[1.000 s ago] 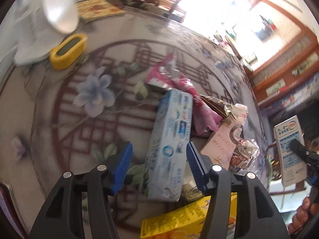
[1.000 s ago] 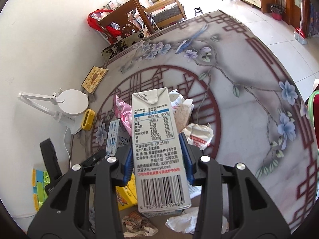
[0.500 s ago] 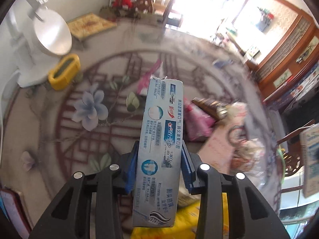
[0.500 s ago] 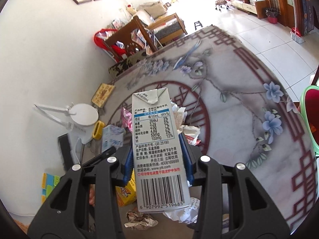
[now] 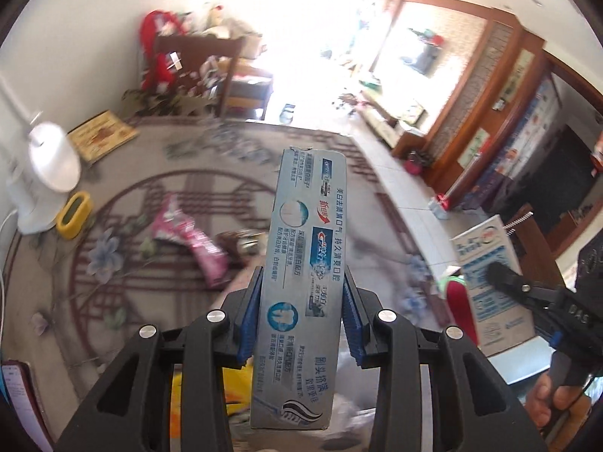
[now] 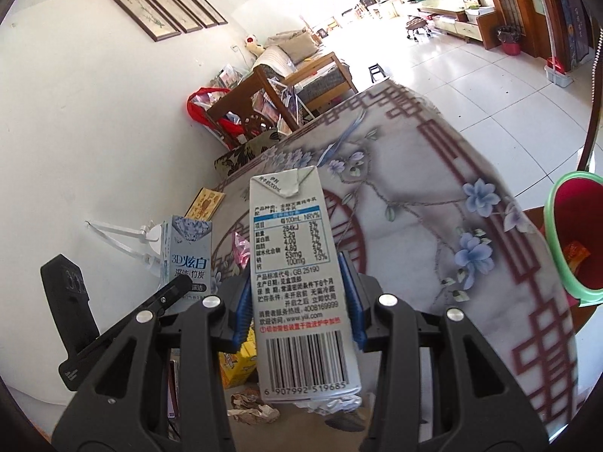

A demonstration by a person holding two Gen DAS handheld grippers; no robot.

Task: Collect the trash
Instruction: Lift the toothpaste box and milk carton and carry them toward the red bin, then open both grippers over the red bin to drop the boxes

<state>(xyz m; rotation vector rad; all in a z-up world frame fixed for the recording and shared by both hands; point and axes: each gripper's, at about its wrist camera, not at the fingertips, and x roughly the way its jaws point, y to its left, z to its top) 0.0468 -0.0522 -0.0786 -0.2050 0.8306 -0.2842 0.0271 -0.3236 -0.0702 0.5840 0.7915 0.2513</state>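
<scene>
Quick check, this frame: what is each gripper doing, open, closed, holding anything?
Left gripper: closed on the toothpaste box.
Right gripper: closed on the milk carton.

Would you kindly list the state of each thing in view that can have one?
left gripper: shut on the toothpaste box
toothpaste box: held, lifted off the table
right gripper: shut on the milk carton
milk carton: held, top flap torn open
red bin: open, some trash inside
</scene>
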